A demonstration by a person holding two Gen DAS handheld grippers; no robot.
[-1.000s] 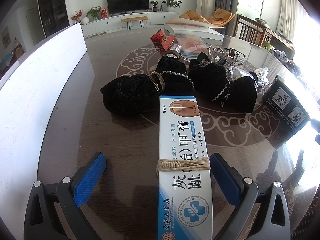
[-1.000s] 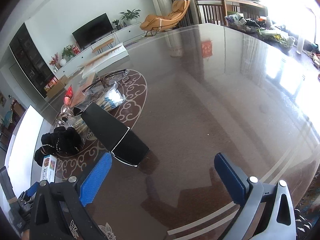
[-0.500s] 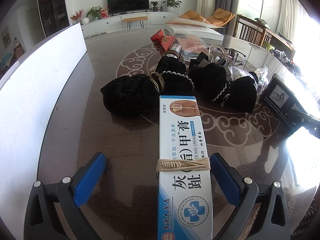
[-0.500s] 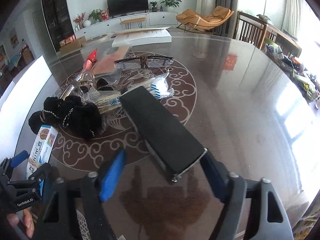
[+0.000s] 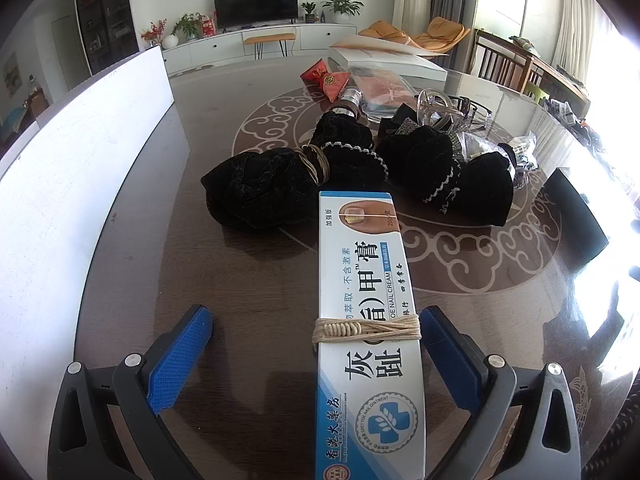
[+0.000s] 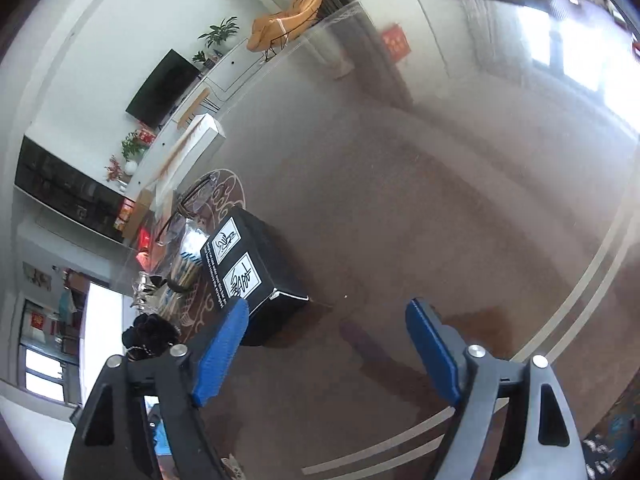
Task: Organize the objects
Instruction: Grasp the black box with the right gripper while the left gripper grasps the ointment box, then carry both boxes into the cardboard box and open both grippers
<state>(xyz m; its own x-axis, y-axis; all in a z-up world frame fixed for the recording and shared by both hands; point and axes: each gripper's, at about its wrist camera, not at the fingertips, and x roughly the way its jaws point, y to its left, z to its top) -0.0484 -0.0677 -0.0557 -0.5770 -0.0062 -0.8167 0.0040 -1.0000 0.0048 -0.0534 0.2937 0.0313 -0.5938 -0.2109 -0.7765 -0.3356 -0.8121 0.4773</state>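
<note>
Running off-frame, ointment box (near end cropped) between left gripper jaws.

Bare table to your right; clutter ahead.
The black box blocks the right gripper's left side.

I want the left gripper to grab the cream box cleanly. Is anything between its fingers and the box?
Nothing visible. The cream box already lies between the open left gripper fingers, close against the right finger.
</note>
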